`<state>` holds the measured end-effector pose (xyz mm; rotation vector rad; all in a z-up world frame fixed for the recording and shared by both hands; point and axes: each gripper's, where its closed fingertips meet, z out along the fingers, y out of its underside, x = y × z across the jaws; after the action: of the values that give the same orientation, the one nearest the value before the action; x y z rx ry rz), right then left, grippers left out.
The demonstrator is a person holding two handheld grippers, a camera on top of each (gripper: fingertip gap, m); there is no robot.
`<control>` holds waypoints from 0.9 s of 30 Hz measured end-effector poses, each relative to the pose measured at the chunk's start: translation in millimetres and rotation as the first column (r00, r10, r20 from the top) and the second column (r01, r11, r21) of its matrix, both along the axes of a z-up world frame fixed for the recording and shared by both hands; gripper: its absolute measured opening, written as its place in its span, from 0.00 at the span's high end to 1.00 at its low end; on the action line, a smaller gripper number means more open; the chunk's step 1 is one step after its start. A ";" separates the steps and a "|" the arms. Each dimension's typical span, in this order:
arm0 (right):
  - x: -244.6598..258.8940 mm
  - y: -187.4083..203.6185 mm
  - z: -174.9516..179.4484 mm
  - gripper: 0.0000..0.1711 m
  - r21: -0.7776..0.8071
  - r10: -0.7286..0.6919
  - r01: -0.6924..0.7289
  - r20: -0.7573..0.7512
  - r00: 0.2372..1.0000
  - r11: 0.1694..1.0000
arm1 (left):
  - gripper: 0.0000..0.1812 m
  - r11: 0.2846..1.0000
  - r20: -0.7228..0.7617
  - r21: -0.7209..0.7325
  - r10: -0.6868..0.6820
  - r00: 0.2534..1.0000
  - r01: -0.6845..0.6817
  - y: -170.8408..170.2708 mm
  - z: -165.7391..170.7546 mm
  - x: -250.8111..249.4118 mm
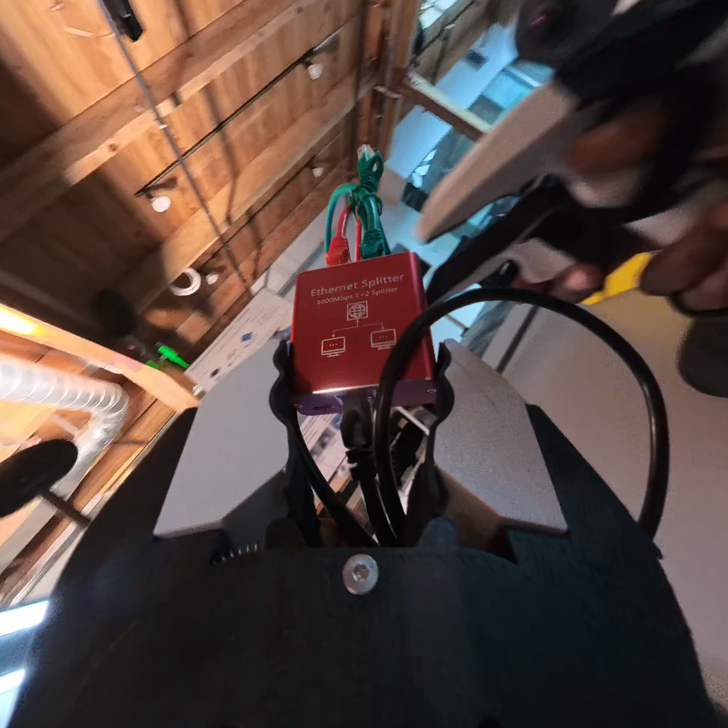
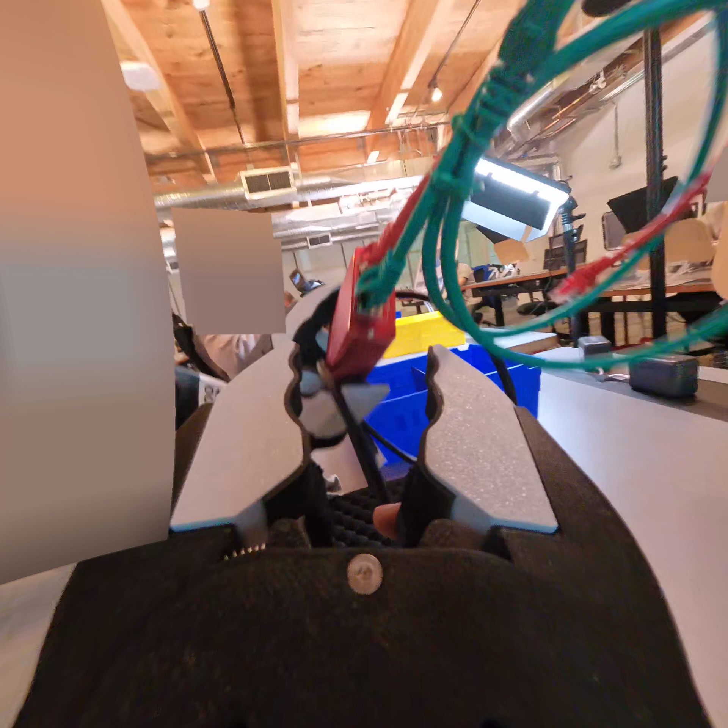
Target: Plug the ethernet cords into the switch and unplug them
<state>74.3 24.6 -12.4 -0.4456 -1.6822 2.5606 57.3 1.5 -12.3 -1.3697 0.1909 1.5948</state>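
Note:
In the left wrist view my left gripper (image 1: 362, 362) is shut on the sides of a red metal switch (image 1: 360, 315), held up in the air. A red plug (image 1: 338, 250) and a green plug (image 1: 372, 242) sit in its far face. A black cable (image 1: 433, 311) loops from its near face. The green cord's other plug (image 1: 366, 151) hangs free beyond. In the right wrist view my right gripper (image 2: 362, 354) is open and empty, just short of the switch (image 2: 358, 335). The green cord (image 2: 437, 252) and the red cord's free plug (image 2: 575, 283) dangle to its right.
A blue bin (image 2: 453, 386) and a yellow bin (image 2: 425, 331) stand on the grey table (image 2: 630, 453) behind the switch. Small grey boxes (image 2: 662, 374) and a black pole (image 2: 656, 157) are at the right. A hand (image 1: 630, 268) holds the right gripper.

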 end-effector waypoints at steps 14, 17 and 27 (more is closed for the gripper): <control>-43.4 62.5 -10.7 0.84 -0.166 -0.278 0.279 0.025 0.960 0.946 | 0.61 0.975 0.329 0.105 -0.221 0.918 0.197 12.6 -18.3 11.8; -50.5 73.4 -5.9 0.84 -0.164 -0.434 0.421 -0.050 0.900 0.892 | 0.66 0.675 0.512 0.584 -0.738 0.440 0.452 31.5 -2.3 58.8; -13.7 22.3 4.8 0.84 -0.251 -0.040 0.052 0.050 0.998 0.967 | 0.67 0.324 0.319 0.939 -0.946 0.061 0.112 51.0 -20.5 5.0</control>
<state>60.6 46.9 -7.5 -0.5508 -1.3425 2.7607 62.3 52.5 -32.9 -0.9930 -0.4810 -0.1652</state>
